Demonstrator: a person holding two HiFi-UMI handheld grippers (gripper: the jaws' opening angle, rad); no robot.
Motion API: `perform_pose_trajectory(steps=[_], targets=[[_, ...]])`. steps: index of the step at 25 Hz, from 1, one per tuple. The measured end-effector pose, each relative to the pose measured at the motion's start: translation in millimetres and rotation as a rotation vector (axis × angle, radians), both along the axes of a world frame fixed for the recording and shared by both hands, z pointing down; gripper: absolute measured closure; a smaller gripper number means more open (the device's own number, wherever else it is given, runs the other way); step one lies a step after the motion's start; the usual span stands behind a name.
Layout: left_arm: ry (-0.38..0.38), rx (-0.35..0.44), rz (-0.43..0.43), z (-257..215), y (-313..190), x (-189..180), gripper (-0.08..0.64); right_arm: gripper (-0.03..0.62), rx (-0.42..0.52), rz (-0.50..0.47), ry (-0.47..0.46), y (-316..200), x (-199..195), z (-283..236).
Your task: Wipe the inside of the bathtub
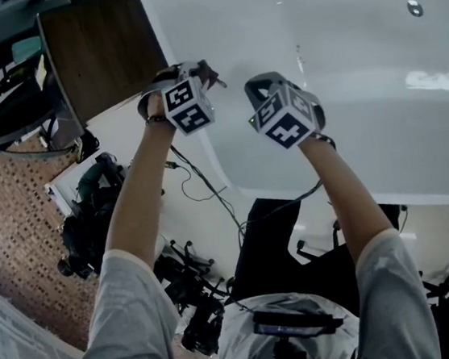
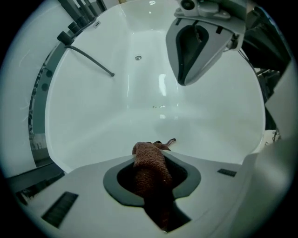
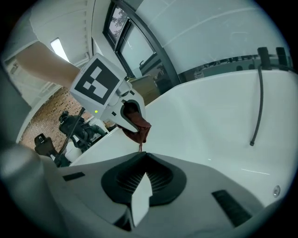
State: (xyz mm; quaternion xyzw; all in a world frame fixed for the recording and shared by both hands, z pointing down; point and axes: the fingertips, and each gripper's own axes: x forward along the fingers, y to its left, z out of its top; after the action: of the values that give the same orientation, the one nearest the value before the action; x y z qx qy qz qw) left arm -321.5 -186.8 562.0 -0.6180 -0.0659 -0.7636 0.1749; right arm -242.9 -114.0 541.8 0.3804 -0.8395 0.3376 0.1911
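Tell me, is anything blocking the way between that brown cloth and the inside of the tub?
Nothing visible does. The left gripper holds the brown cloth above the bathtub, whose white inside lies bare below it; the grey hose hangs well off to one side.

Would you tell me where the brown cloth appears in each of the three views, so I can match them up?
Head view: brown cloth upper centre, at the left gripper's tip.
Left gripper view: bottom centre, clamped between the jaws.
Right gripper view: left of centre, hanging from the left gripper.
Shared landmark: the round metal fitting on the bathtub wall.
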Motion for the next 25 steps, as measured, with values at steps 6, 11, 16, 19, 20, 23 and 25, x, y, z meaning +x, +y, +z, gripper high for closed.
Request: perform_pose_trajectory(steps=[6,11,16,19,20,23,25], targets=[[-0.058,-0.077,0.046,9.0,53.8,-14.4,0.462,0.584,-0.028,-0.011,0.024,-2.3,4.1,17.1],[-0.198,-0.126,0.109,21.9,104.7,-34.3,0.462,0.584,-0.032,-0.033,0.028,3.1,4.3,22.9],[-0.282,-0.092,0.086,33.8,68.7,-27.2,0.462,0.584,-0.052,-0.003,0.02,7.2,14.2,31.0],[-0.301,-0.081,0.074,41.1,37.9,-17.4,0.462,0.584,-0.065,0.018,0.024,8.2,21.4,37.3],[-0.305,-0.079,0.072,43.2,28.6,-14.4,0.462,0.584,-0.069,0.023,0.026,8.4,23.9,39.6],[-0.311,-0.076,0.082,48.0,10.9,-6.4,0.462,0.584,-0.07,0.046,0.029,6.7,35.4,42.9],[-0.31,-0.076,0.088,49.2,10.6,-3.3,0.462,0.584,-0.078,0.061,0.033,7.6,44.1,49.3]])
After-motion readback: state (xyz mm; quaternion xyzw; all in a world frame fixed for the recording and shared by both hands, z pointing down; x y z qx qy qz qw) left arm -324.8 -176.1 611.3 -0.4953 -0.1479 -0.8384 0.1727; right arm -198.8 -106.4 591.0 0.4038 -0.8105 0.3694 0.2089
